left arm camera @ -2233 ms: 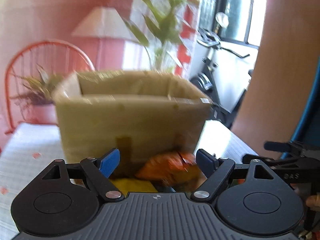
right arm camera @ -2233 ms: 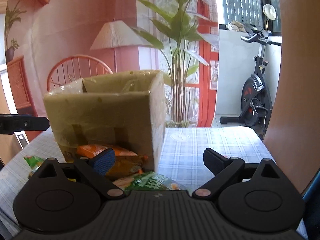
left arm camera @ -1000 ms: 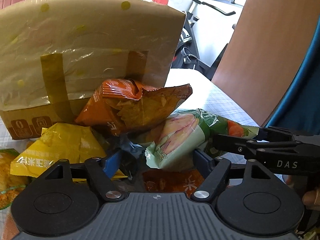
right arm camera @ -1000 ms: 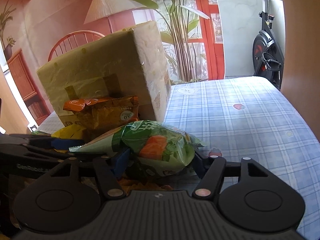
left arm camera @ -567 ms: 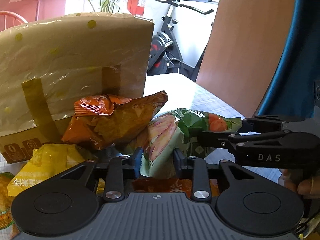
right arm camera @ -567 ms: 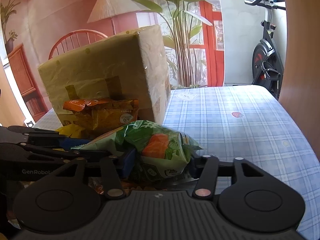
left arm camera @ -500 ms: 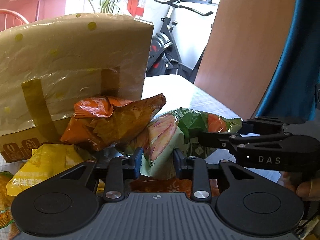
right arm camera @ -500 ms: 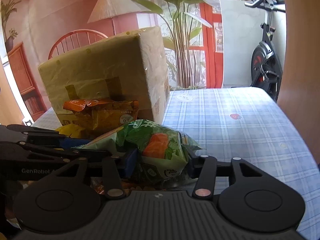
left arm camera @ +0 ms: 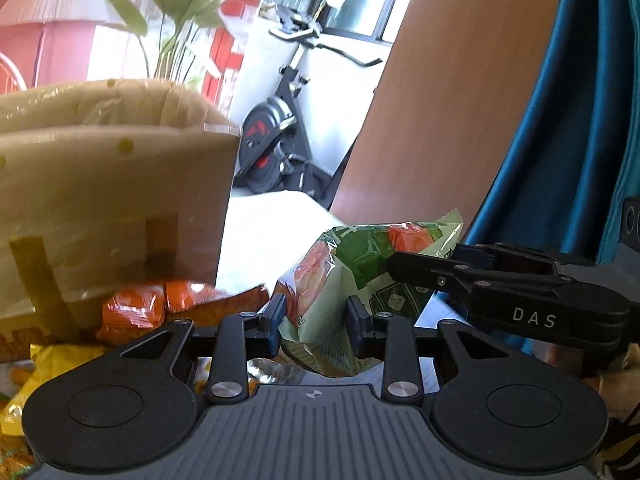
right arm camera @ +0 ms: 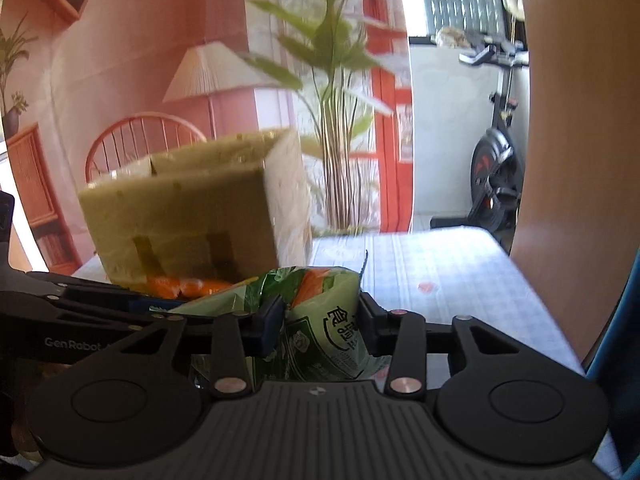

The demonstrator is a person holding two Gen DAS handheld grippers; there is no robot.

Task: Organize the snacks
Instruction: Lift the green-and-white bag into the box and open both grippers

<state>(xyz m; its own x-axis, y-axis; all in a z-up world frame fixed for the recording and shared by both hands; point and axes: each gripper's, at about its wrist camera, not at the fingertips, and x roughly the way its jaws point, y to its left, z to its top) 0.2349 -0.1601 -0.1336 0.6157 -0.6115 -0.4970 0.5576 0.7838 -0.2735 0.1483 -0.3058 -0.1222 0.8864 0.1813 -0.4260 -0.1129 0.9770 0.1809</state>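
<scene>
While both tools bear on the same packet, the green snack bag (left arm camera: 340, 280) sits pinched at two places: the left gripper (left arm camera: 316, 316) has its jaws drawn in tight on the bag's near end, and the right gripper (right arm camera: 320, 312) has just been closing, with its pads pressing the other end of that bag (right arm camera: 320, 312). From the left wrist view the right gripper (left arm camera: 404, 264) reaches in from the right side and clamps the bag's upper corner — the bag is held up between the two tools, clear of the cloth below.

Behind and to the left stands the cardboard box (left arm camera: 116, 208), wrapped in dotted film and open at the top; it rises higher than the bag. At its foot lies an orange snack bag (left arm camera: 152, 308), touching the box wall, and a yellow packet (left arm camera: 48, 360) lies beside it at the lower left. The checked tablecloth (right arm camera: 440, 272) spreads bare to the right of the box. Farther back are a potted plant (right arm camera: 332, 92), a lamp (right arm camera: 208, 68), a chair (right arm camera: 132, 140) and an exercise bike (right arm camera: 496, 176).
</scene>
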